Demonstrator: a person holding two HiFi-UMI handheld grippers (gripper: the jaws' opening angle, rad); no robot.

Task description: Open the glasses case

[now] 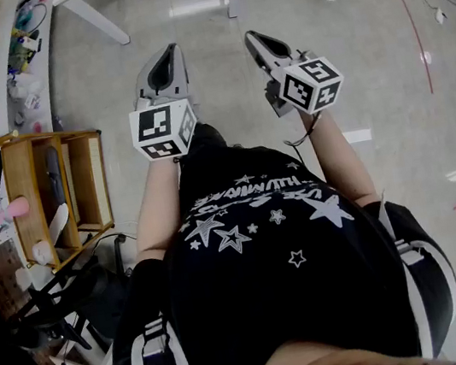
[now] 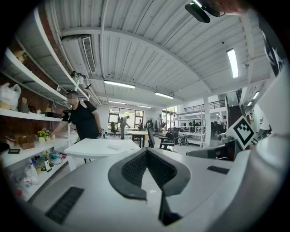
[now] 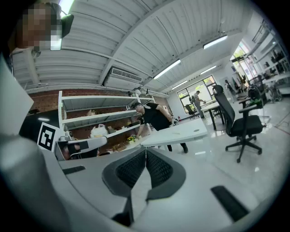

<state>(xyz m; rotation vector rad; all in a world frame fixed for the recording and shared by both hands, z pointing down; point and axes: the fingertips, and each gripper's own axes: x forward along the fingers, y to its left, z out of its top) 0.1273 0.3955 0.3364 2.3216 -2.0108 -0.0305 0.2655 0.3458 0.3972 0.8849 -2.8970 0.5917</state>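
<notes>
L gripper [image 1: 171, 51] fingers closed; R gripper [image 1: 251, 37] same

We hold the left gripper [image 1: 164, 58] and right gripper [image 1: 259, 40] out toward twelve o'clock, side by side, roughly level, each with jaws pressed together, nothing between them.

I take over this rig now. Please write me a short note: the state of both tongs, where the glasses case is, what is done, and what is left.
Left tongs: shut, empty, held out in the air.
Right tongs: shut, empty, beside the left.
Glasses case: in no view. A white table stands ahead; the things on it are too small to tell.
Done: nothing that shows.
Left: find the case, then open it.
</notes>
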